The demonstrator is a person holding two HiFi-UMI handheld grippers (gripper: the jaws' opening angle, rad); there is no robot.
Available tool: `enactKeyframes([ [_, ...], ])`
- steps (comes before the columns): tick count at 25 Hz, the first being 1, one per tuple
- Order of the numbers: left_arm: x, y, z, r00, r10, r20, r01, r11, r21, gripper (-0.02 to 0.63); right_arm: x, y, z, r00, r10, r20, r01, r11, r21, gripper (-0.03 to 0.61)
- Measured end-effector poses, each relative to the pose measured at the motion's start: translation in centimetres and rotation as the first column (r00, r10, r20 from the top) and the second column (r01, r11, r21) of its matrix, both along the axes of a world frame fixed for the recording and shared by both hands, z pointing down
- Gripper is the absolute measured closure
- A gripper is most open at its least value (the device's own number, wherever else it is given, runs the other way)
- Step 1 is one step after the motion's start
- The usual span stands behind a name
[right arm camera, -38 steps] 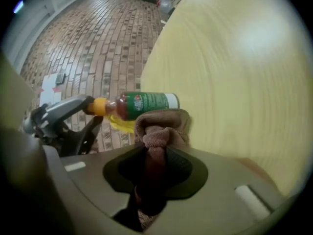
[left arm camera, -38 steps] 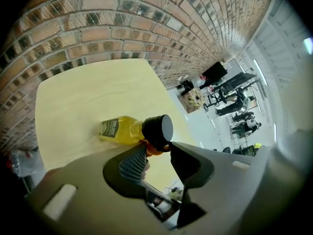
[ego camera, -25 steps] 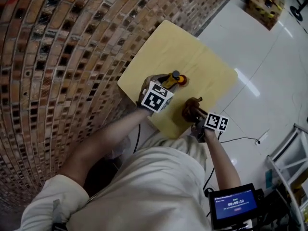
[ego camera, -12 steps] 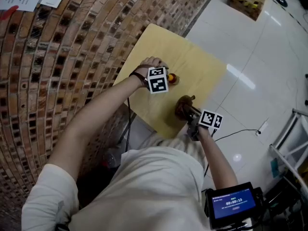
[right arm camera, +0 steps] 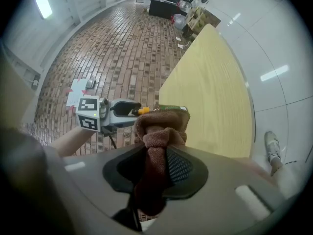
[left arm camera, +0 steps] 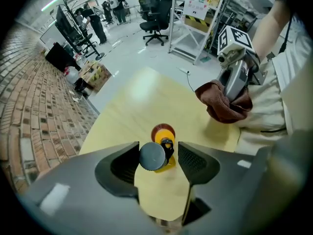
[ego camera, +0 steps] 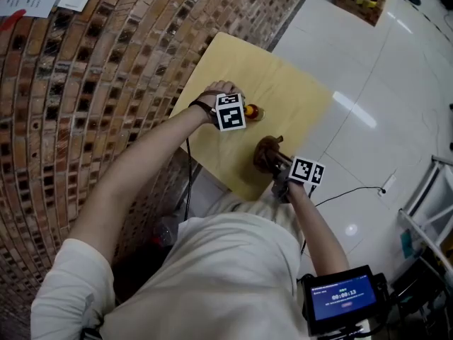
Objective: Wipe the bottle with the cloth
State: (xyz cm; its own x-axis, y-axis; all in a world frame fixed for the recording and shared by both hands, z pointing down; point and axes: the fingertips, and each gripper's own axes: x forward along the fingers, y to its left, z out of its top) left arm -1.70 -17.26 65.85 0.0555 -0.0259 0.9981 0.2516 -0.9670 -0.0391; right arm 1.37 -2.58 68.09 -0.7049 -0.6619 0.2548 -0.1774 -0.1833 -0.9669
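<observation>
A yellow bottle (left arm camera: 164,146) with a dark grey cap and a red foot stands upright on the pale wooden table (ego camera: 283,76). My left gripper (left arm camera: 159,154) points straight down over it. Its jaws have just been opening and now stand wide, with the cap between them, close to the left jaw and clear of the right one. In the head view the bottle (ego camera: 253,111) shows just beyond the left gripper (ego camera: 241,114). My right gripper (right arm camera: 156,155) is shut on a bunched brown cloth (right arm camera: 159,129). It holds the cloth (ego camera: 267,154) level, near the table's near edge and apart from the bottle.
The small table stands where a brick floor (ego camera: 106,83) meets white tiles (ego camera: 396,83). A handheld screen (ego camera: 341,299) hangs at the person's right hip. Shelving (left arm camera: 195,18), office chairs (left arm camera: 154,9) and people stand far off in the room.
The left hand rolled, turned to point down and sank toward the table. The bottle went from slanted in the gripper to upright on the table. The right gripper with the cloth hardly moved.
</observation>
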Motion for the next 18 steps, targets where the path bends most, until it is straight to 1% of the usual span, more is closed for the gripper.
enactKeyframes([
  [4, -0.5, 0.1, 0.8, 0.997, 0.059, 0.040, -0.060, 0.998, 0.030, 0.353, 0.1, 0.1, 0.4, 1.000, 0.002, -0.002, -0.002, 1.000, -0.013, 0.477],
  [5, -0.6, 0.0, 0.9, 0.996, 0.077, 0.050, -0.079, 0.996, 0.042, 0.361, 0.1, 0.2, 0.5, 1.000, 0.003, -0.003, -0.003, 1.000, -0.016, 0.477],
  [6, -0.6, -0.1, 1.0, 0.995, 0.088, 0.056, -0.091, 0.994, 0.055, 0.386, 0.1, 0.2, 0.6, 1.000, 0.003, -0.003, -0.003, 1.000, -0.020, 0.477],
  [9, -0.6, -0.3, 0.9, 0.996, 0.076, 0.050, -0.079, 0.994, 0.075, 0.399, 0.1, 0.4, 0.9, 1.000, 0.003, -0.004, -0.003, 1.000, -0.030, 0.477],
  [11, -0.5, -0.3, 0.4, 0.999, 0.031, 0.007, -0.032, 0.996, 0.087, 0.409, 0.0, 0.6, 1.0, 1.000, 0.003, -0.004, -0.003, 0.999, -0.032, 0.477],
  [13, -0.6, -0.7, -0.4, 0.997, -0.040, -0.059, 0.046, 0.993, 0.109, 0.414, 0.0, 0.6, 1.0, 1.000, 0.004, -0.004, -0.004, 1.000, -0.029, 0.477],
  [14, -0.7, -1.0, -0.9, 0.992, -0.085, -0.098, 0.096, 0.988, 0.118, 0.416, 0.0, 0.5, 0.9, 1.000, 0.003, -0.006, -0.004, 1.000, -0.026, 0.477],
  [16, -1.2, -1.5, -1.7, 0.965, -0.189, -0.181, 0.213, 0.969, 0.122, 0.419, 0.0, 0.3, 0.9, 1.000, 0.000, -0.010, 0.000, 1.000, -0.021, 0.477],
  [18, -1.8, -1.3, -2.1, 0.919, -0.295, -0.260, 0.333, 0.936, 0.113, 0.420, -0.1, 0.2, 0.8, 1.000, -0.002, -0.012, 0.002, 1.000, -0.018, 0.477],
])
